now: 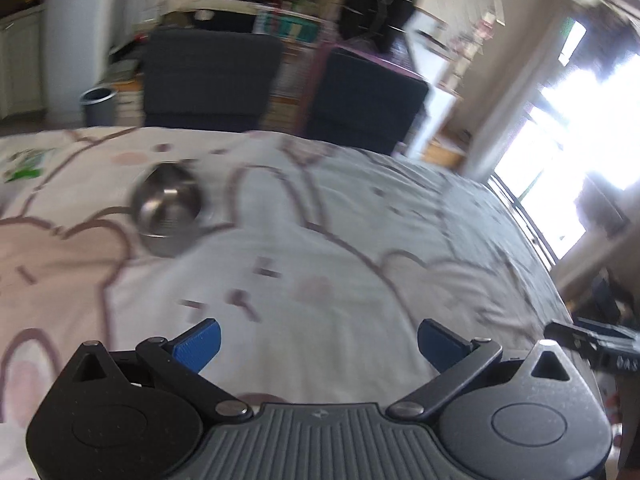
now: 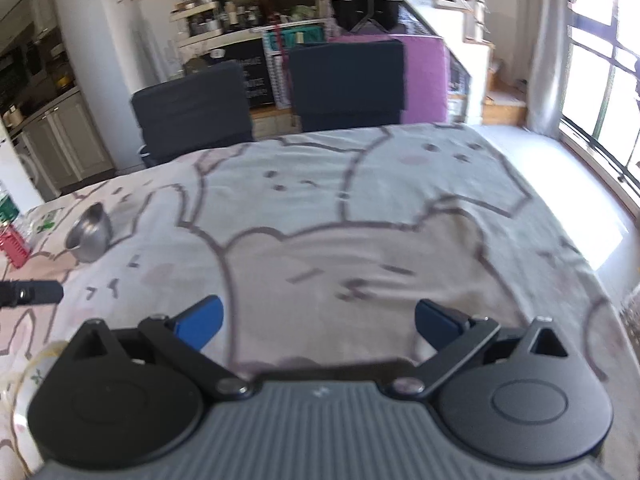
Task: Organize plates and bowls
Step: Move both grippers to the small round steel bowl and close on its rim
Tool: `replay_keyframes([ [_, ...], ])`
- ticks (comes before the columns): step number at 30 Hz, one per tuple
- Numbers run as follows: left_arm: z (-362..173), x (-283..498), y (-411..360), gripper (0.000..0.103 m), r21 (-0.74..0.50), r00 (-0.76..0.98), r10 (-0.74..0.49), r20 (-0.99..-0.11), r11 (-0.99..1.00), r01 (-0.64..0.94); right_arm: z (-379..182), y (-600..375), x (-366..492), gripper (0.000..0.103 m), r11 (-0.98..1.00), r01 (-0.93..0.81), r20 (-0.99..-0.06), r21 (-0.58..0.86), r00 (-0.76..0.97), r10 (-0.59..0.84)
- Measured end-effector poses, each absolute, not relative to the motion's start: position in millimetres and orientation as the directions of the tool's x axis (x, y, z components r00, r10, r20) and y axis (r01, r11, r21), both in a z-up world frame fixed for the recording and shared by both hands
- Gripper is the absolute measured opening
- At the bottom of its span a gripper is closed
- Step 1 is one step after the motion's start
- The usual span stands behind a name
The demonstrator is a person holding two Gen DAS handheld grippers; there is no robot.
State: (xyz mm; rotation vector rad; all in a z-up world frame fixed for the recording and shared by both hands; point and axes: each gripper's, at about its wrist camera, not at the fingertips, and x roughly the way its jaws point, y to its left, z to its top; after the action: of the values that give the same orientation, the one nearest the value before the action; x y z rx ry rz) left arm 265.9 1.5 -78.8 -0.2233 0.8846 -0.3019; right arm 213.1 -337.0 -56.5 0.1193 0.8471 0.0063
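A small steel bowl (image 1: 168, 210) stands upright on the cartoon-print tablecloth (image 1: 340, 240), ahead and to the left of my left gripper (image 1: 320, 344). That gripper is open, its blue pads (image 1: 198, 344) wide apart over bare cloth. In the right wrist view the same steel bowl (image 2: 89, 232) sits far off at the left. My right gripper (image 2: 318, 326) is open too, with only cloth between its blue pads (image 2: 200, 326). The rim of a pale dish with a leaf pattern (image 2: 34, 372) shows at the lower left, beside the right gripper's body. The picture is blurred by motion.
Two dark chairs (image 2: 192, 108) (image 2: 346, 84) stand at the table's far edge. A red item and a bottle (image 2: 12, 236) sit at the table's left end. The other gripper's black tip (image 2: 32, 292) pokes in from the left. A bright window (image 2: 604, 92) lies to the right.
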Motion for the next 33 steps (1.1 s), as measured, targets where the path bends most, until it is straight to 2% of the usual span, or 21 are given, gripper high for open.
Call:
replay_keyframes([
  [5,-83,287,52,0.103,-0.317,0.622,-0.278,-0.732,0.947,0.051,-52,-285,246,0.103,0.987,-0.023,-0.736,0.156,0.664,0.132],
  [11,-90,312,96,0.101,-0.299,0.644,-0.246,-0.725,0.954,0.028,-48,-225,298,0.103,0.969,-0.074,-0.736,0.234,0.638,0.227],
  [13,-92,322,107,0.098,-0.316,0.64,-0.255,-0.725,0.949,0.021,-48,-206,317,0.102,0.968,-0.085,-0.747,0.237,0.621,0.238],
  [15,-94,331,113,0.094,-0.351,0.639,-0.283,-0.716,0.936,0.021,-49,-188,335,0.097,0.961,-0.103,-0.748,0.258,0.608,0.266],
  [17,-96,340,118,0.09,-0.375,0.636,-0.299,-0.711,0.927,0.017,-52,-169,357,0.082,0.948,-0.124,-0.745,0.294,0.591,0.309],
  [19,-100,348,120,0.084,-0.395,0.626,-0.314,-0.714,0.919,0.01,-57,-148,378,0.072,0.942,-0.14,-0.755,0.304,0.568,0.328],
  [23,-119,362,125,0.08,-0.443,0.587,-0.338,-0.736,0.896,-0.04,-67,-104,416,0.061,0.934,-0.222,-0.759,0.279,0.545,0.356],
  [28,-135,371,128,0.08,-0.47,0.573,-0.359,-0.737,0.881,-0.052,-78,-51,458,0.056,0.926,-0.328,-0.778,0.186,0.527,0.343],
  [33,-142,380,130,0.08,-0.498,0.575,-0.378,-0.726,0.865,-0.059,-100,-10,487,0.055,0.903,-0.416,-0.822,0.105,0.475,0.314],
])
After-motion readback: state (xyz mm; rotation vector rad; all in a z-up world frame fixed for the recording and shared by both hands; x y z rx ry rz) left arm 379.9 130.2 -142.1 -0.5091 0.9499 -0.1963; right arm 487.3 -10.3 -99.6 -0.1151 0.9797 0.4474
